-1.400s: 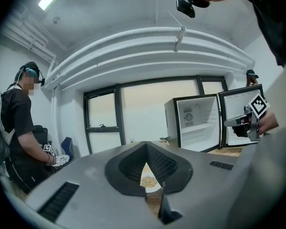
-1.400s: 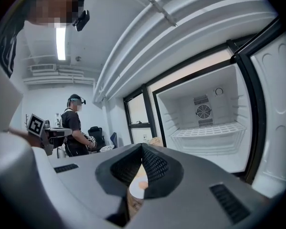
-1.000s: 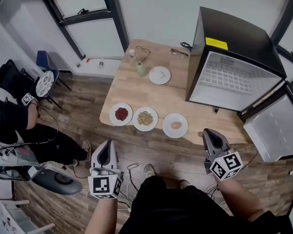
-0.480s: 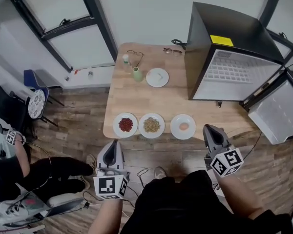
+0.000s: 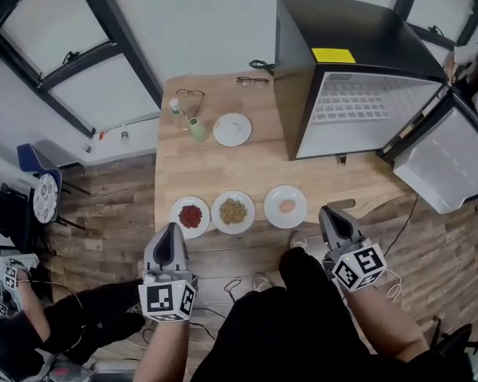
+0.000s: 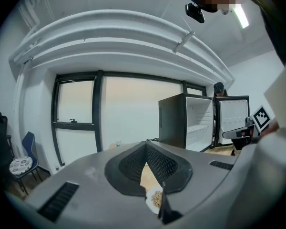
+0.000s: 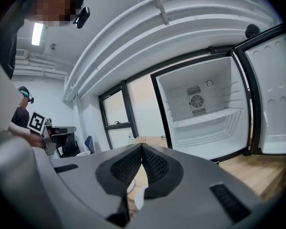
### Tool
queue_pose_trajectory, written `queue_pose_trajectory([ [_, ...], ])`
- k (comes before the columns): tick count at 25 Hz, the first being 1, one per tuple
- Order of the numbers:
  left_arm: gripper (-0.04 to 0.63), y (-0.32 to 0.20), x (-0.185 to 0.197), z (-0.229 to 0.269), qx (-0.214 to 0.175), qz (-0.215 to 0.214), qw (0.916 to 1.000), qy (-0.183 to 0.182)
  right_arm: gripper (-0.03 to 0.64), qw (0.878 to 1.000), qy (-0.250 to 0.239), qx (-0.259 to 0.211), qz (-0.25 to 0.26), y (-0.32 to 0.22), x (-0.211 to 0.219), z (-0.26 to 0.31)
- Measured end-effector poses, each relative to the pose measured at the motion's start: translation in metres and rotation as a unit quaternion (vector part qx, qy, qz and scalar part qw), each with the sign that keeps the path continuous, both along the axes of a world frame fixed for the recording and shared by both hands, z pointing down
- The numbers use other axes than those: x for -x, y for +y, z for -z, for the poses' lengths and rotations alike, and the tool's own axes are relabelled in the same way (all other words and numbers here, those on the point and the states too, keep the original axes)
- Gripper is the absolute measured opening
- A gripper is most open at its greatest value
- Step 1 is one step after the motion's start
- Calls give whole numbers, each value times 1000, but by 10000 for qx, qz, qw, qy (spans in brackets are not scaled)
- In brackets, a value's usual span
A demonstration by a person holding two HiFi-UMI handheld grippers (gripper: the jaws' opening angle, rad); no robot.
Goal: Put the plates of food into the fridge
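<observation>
While left gripper [image 5: 173, 232] and right gripper [image 5: 329, 214] hover with jaws pinched together on nothing, three round white plates [image 5: 233, 228] line the wooden table's [image 5: 223, 169] near edge, holding red bits [image 5: 190, 216], tan grains [image 5: 233, 211] and one pale pink lump [image 5: 287, 205], apart from the open black fridge [image 5: 342, 30], white-lined.

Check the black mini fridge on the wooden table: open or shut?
Open: the black mini fridge shows its white interior; its door stands swung aside.
</observation>
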State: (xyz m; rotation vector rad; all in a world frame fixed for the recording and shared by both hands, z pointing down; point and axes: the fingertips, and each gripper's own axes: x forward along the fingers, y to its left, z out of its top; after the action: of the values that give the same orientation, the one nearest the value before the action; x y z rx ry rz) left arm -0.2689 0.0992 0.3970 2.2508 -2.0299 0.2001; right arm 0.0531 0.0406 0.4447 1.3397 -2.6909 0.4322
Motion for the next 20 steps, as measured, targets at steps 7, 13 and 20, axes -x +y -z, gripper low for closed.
queue_pose_trajectory([
  [7,3,-27,-15,-11,29,-133,9998,-174,15,9992,-79,399,1,4,-10,-52],
  [13,3,-45,-40,-21,-67,-371,9991,-207,15,9981,-143,593,-21,11,-11,-104],
  [20,3,-57,-56,-54,307,-651,9971,-256,18,9910,-296,1306,74,27,8,-163],
])
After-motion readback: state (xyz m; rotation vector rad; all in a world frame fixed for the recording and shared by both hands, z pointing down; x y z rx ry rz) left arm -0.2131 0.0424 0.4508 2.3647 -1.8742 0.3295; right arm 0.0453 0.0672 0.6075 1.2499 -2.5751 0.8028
